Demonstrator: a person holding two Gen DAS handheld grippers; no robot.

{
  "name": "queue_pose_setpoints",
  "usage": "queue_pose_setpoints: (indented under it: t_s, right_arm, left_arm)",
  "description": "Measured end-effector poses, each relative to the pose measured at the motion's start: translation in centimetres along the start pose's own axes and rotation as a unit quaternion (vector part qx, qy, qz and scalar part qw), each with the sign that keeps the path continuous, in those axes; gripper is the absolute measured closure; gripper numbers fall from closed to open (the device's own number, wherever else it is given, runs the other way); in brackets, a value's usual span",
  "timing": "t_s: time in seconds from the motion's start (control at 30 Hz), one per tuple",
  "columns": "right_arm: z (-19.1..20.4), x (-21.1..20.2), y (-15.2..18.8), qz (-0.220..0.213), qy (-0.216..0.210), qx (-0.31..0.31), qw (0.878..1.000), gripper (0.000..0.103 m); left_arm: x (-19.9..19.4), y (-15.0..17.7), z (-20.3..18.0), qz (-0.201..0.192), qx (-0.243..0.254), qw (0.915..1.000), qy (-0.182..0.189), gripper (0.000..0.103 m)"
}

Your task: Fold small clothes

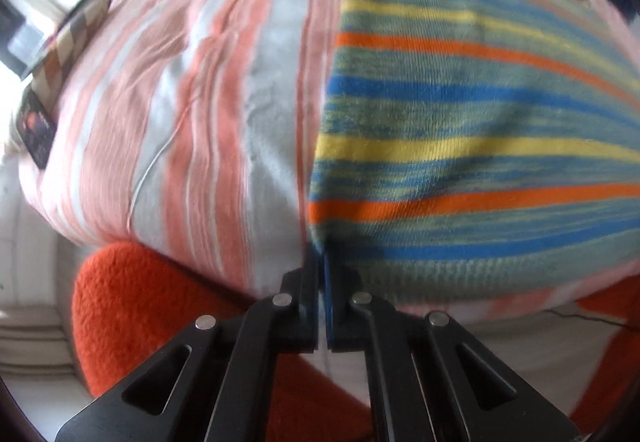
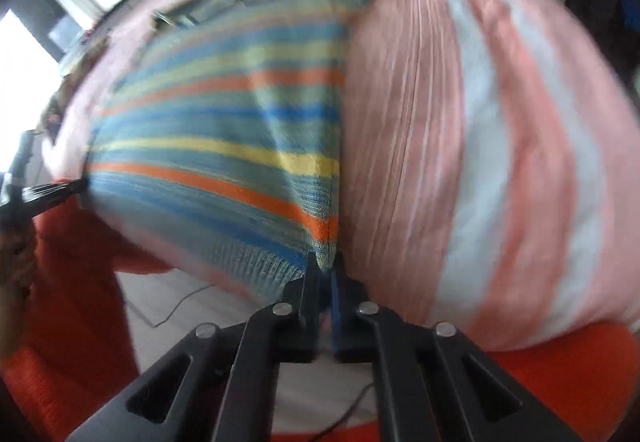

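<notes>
Pink-striped bedding (image 1: 208, 90) carries a striped knit garment (image 1: 460, 114); left gripper (image 1: 322, 274) and right gripper (image 2: 326, 270) pinch its near hem corners. Shallow bites could slip.

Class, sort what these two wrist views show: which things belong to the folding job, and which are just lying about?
Part of the job:
- striped knit garment, lying flat
- left gripper, shut on its near left corner
- right gripper, shut on its near right corner
- pink and white striped cover, the surface beneath

Just lying about:
- orange fleece below the cover's edge
- thin cable on the floor
</notes>
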State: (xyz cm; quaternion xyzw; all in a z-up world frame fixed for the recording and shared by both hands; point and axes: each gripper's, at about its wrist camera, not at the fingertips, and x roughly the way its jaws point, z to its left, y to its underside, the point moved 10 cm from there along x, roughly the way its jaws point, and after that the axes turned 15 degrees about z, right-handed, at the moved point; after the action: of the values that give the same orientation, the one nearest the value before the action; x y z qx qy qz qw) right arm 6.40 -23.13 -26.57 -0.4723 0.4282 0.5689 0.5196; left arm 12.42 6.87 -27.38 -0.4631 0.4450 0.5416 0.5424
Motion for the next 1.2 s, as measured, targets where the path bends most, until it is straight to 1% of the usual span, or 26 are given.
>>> queue_pose_setpoints:
  t_s: [0.07, 0.1, 0.17, 0.3, 0.33, 0.4, 0.43, 0.47, 0.5, 0.53, 0.57, 0.6, 0.63, 0.67, 0.7, 0.73, 0.77, 0.8, 0.83, 0.87, 0.9, 0.97, 1.03, 1.07, 1.13, 1.2]
  right_arm:
    - [-0.4, 1.3, -0.6, -0.003, 0.000, 0.010, 1.000, 0.100]
    - [-0.5, 1.2, -0.6, -0.003, 0.001, 0.009, 1.000, 0.100]
    - [-0.5, 1.0, -0.8, -0.005, -0.001, 0.006, 1.000, 0.099]
    - [-1.1, 0.7, -0.5, -0.011, -0.008, 0.013, 1.000, 0.100]
    - [-1.1, 0.6, -0.6, -0.011, -0.006, 0.014, 1.000, 0.100]
    - [-1.0, 0.3, -0.4, -0.011, -0.003, 0.011, 1.000, 0.095]
    - [-1.0, 0.1, 0.0, -0.011, -0.002, 0.009, 1.000, 0.094]
    - [-0.9, 0.1, 0.1, -0.009, -0.001, 0.008, 1.000, 0.091]
    - [-0.8, -0.1, 0.3, -0.004, 0.002, 0.007, 1.000, 0.086]
    - [-0.6, -0.2, 0.5, -0.001, 0.001, 0.006, 1.000, 0.081]
    - [-0.5, -0.3, 0.8, 0.002, -0.001, 0.007, 1.000, 0.066]
    - [-0.5, -0.6, 1.2, 0.004, -0.003, 0.008, 1.000, 0.053]
    - [-0.6, -1.2, 1.7, 0.003, -0.002, 0.009, 1.000, 0.049]
    - [-1.0, -1.9, 2.1, -0.002, 0.011, 0.011, 1.000, 0.044]
    - [-1.3, -2.4, 2.4, -0.006, 0.028, 0.013, 1.000, 0.041]
    - [-2.1, -3.3, 2.7, -0.014, 0.057, 0.014, 0.998, 0.041]
    - [-2.7, -4.1, 2.9, -0.023, 0.083, 0.016, 0.996, 0.041]
    - [-3.5, -5.0, 2.9, -0.036, 0.107, 0.020, 0.993, 0.040]
    - [-4.2, -6.1, 2.9, -0.053, 0.128, 0.028, 0.990, 0.038]
    - [-4.8, -7.0, 2.7, -0.068, 0.141, 0.035, 0.987, 0.034]
    - [-5.4, -8.1, 2.4, -0.087, 0.156, 0.045, 0.983, 0.031]
    - [-5.7, -9.2, 1.8, -0.107, 0.166, 0.053, 0.979, 0.031]
    - [-5.0, -10.2, 0.9, -0.125, 0.162, 0.048, 0.978, 0.031]
    - [-4.4, -10.3, 0.6, -0.128, 0.160, 0.042, 0.978, 0.031]
    - [-2.5, -10.3, -0.8, -0.131, 0.153, 0.011, 0.979, 0.031]
    - [-0.2, -10.6, -2.8, -0.137, 0.147, -0.028, 0.979, 0.031]
  left_arm:
    - [-0.1, -0.3, -0.4, -0.002, -0.001, 1.0000, -0.005, 0.103]
    - [0.1, -0.6, -0.7, -0.002, -0.004, 1.0000, -0.005, 0.102]
    - [-0.1, 0.3, -0.2, -0.001, -0.009, 1.0000, -0.003, 0.101]
    - [0.0, -0.1, -1.0, -0.003, -0.009, 0.9999, -0.005, 0.101]
    - [0.0, 0.6, -0.4, -0.003, -0.009, 1.0000, -0.004, 0.101]
    - [-0.2, 0.5, -0.7, -0.003, -0.007, 1.0000, -0.001, 0.098]
    - [-0.2, 0.7, -0.6, -0.003, -0.006, 1.0000, 0.000, 0.090]
    - [-0.4, 0.6, -0.8, -0.002, -0.006, 1.0000, 0.000, 0.072]
    - [-0.8, 1.1, -0.7, -0.003, -0.009, 1.0000, 0.002, 0.060]
    - [-0.6, 2.4, 0.6, -0.008, -0.012, 0.9999, 0.008, 0.038]
    - [-1.2, 2.5, 0.6, -0.018, -0.017, 0.9995, 0.018, 0.028]
    - [-2.5, 3.2, 1.3, -0.025, -0.020, 0.9992, 0.026, 0.026]
    - [-3.0, 3.7, 1.5, -0.033, -0.023, 0.9986, 0.035, 0.026]
    - [-3.7, 3.7, 1.5, -0.042, -0.026, 0.9978, 0.044, 0.024]
    - [-4.5, 3.6, 1.5, -0.053, -0.031, 0.9967, 0.054, 0.022]
    - [-5.3, 3.5, 1.6, -0.066, -0.038, 0.9952, 0.062, 0.018]
    - [-6.6, 4.2, 2.6, -0.083, -0.046, 0.9930, 0.071, 0.015]
    - [-7.9, 3.5, 2.7, -0.108, -0.057, 0.9893, 0.079, 0.013]
    - [-8.4, 3.2, 3.2, -0.125, -0.065, 0.9865, 0.083, 0.008]
    - [-9.3, 2.4, 3.4, -0.150, -0.078, 0.9819, 0.085, 0.003]
    - [-9.8, 1.5, 3.8, -0.164, -0.087, 0.9791, 0.083, 0.002]
    - [-10.1, -0.2, 3.9, -0.186, -0.100, 0.9745, 0.077, 0.002]
    - [-9.8, -1.3, 4.9, -0.189, -0.097, 0.9736, 0.084, 0.002]
    - [-9.3, -2.0, 4.3, -0.184, -0.092, 0.9747, 0.088, 0.002]
    - [-7.9, -3.1, 4.3, -0.172, -0.091, 0.9771, 0.085, 0.002]
    - [-7.3, -3.0, 4.5, -0.179, -0.106, 0.9746, 0.083, 0.002]
